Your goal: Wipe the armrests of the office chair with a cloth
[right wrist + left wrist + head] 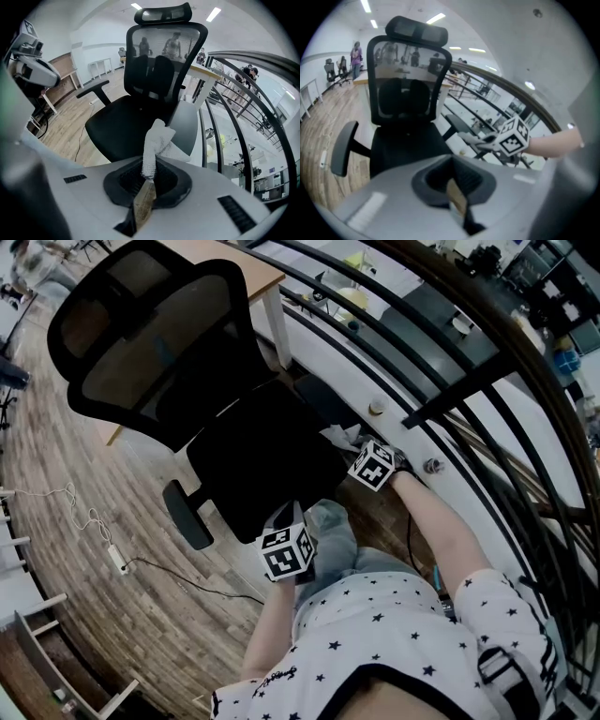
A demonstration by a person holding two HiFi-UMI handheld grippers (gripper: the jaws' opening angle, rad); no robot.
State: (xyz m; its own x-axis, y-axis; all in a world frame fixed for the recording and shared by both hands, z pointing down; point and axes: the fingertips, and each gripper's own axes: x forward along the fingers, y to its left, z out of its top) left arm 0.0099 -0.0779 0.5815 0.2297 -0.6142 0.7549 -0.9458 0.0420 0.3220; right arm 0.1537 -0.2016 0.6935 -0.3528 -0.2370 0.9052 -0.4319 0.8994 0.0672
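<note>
Your right gripper (146, 183) clamps the white cloth (157, 136) | near armrest (186, 123) just ahead-right of it, long axis running away from you | left gripper (458, 199) closed, empty, farther off.

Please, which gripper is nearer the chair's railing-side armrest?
Right. The right gripper, clamping the cloth, is right by that armrest; the left gripper is back at the seat's front.

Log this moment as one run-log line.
right hand-held gripper: shut on cloth | cloth: by railing-side armrest, contact unclear | left hand-held gripper: shut, empty | other armrest: untouched
</note>
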